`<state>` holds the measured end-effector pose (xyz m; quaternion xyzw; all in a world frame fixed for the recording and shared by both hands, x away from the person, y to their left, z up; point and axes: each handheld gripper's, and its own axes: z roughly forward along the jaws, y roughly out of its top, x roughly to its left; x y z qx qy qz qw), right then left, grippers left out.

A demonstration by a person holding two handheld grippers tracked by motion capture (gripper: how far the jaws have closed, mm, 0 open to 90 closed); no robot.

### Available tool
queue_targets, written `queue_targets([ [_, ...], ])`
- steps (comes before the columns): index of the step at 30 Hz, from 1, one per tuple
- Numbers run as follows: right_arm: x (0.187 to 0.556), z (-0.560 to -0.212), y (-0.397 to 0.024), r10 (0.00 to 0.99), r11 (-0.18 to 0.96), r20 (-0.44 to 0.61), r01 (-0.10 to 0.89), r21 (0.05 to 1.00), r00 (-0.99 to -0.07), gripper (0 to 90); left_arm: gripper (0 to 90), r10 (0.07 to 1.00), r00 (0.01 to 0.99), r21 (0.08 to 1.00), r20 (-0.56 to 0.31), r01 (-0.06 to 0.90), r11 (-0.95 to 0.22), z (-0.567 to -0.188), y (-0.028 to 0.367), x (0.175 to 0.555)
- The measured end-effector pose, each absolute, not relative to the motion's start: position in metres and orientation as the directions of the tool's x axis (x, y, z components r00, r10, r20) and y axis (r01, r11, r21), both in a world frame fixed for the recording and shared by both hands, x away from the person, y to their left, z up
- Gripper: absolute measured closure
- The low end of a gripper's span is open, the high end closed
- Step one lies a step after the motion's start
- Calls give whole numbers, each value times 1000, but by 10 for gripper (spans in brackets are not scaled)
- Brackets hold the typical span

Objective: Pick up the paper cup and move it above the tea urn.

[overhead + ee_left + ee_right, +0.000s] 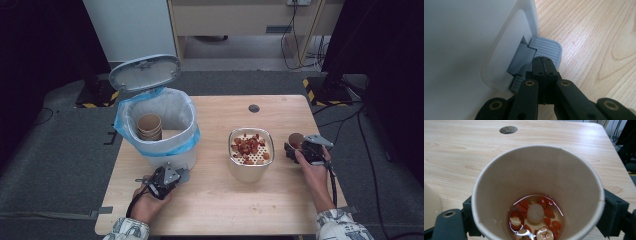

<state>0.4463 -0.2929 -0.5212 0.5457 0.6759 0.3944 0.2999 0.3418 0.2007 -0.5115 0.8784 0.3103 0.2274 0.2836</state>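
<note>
A white pedal bin [167,157] with a blue liner stands at the left of the table, its grey lid [145,72] up. My left gripper [181,175] is shut, and in the left gripper view its closed tips [544,62] rest on the bin's grey pedal [548,48]. A brown paper cup [296,140] stands at the right. It holds a little liquid with red fruit bits and a white piece [535,213]. My right gripper [540,206] straddles this cup [536,172], one jaw close to each side. The round rim is not squeezed and hides any contact.
Stacked paper cups [150,127] sit inside the bin. A metal pot [251,170] with a perforated insert holding red fruit pieces stands mid-table, between my hands. A round cable hole [254,108] lies near the far edge. The table's right edge is close beside the cup.
</note>
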Motion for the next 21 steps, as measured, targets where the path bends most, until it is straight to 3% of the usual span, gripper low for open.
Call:
queue_targets([
  [3,446,-521,-292,974,107,9,488,866,-228,200,899,674,704,639,224,416,-647,-512,201,342],
  [4,445,-520,-291,971,113,4,476,872,-238,249,899,674,704,641,225,414,-647,-512,201,342],
  [12,443,-517,-292,958,150,-18,445,883,-287,288,899,674,704,642,222,414,-645,-512,201,342],
  [21,440,-489,-292,932,180,-27,395,901,-362,312,899,674,704,641,225,414,-646,-512,201,342],
])
